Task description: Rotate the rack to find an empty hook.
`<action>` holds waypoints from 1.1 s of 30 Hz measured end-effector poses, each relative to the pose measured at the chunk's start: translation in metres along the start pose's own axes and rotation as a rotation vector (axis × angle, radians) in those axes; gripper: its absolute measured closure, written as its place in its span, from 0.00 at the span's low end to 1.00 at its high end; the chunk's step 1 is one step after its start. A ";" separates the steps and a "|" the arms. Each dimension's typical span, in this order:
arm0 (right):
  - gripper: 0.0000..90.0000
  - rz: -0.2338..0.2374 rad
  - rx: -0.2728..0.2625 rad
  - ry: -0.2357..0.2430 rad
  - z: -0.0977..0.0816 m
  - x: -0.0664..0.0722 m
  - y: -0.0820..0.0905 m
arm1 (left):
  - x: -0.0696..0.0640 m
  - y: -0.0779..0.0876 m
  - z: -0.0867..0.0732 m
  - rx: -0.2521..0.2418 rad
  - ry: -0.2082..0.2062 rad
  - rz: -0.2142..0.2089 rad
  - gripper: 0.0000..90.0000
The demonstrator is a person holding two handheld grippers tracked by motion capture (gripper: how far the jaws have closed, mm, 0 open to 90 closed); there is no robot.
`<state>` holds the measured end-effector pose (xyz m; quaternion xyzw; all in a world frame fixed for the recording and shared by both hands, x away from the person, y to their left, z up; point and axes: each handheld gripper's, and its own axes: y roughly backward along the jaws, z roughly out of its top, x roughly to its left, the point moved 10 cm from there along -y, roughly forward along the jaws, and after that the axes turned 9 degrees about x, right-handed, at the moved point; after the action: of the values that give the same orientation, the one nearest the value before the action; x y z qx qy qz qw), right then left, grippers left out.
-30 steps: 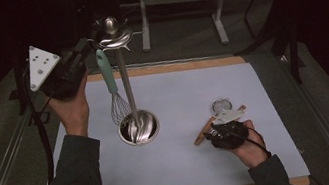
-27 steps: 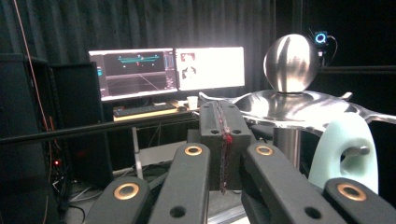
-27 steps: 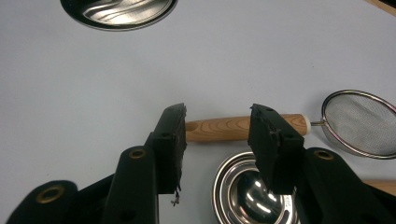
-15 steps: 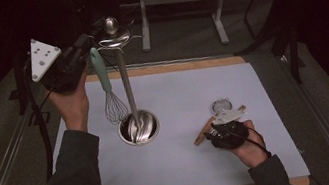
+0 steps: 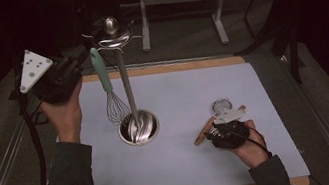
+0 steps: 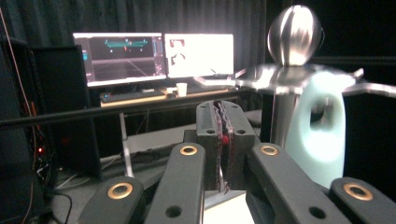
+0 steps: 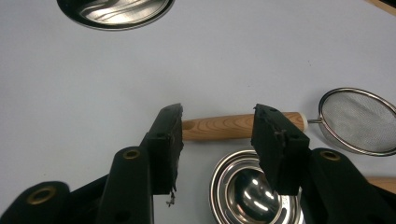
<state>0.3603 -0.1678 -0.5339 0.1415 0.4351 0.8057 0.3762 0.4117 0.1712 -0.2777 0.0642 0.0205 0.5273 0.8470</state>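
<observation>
High view shows the bench (image 5: 253, 88) under a pale sheet, and on it a steel utensil stand (image 5: 129, 98) with a round base, a tall post and a hook plate with a knob on top. A whisk (image 5: 107, 89) with a mint green handle hangs from this top plate, its wire end close to the base. The left forearm comes up from the bottom edge, the hand is raised and grips the left tool (image 5: 81, 55), which points level toward the top of the handle. In the left gripper view the jaws of this tool (image 6: 223, 140) stand almost together, only a thin slit between the pads, and nothing is between them. They have just been opening a little. The green handle (image 6: 322, 130) with its hanging hole is just beside them on the right, apart from them, under the shiny knob.

The right hand lies low on the bench at the right, palm over the right tool (image 5: 227, 130). In the right gripper view its jaws (image 7: 217, 140) are wide and have just been opening further. A wooden handle (image 7: 233, 127) lies across behind the tips, not pressed by the pads. A mesh strainer (image 7: 359, 121) is at its end, and a small steel bowl (image 7: 252, 196) sits below
</observation>
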 end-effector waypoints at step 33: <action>0.57 -0.030 -0.018 -0.079 -0.010 -0.027 0.006 | 0.000 0.037 -0.218 0.381 0.069 -0.013 0.89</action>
<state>0.3699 -0.1958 -0.5324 0.1634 0.4149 0.7976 0.4063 0.3568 0.2063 -0.4893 0.2051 0.1496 0.5103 0.8217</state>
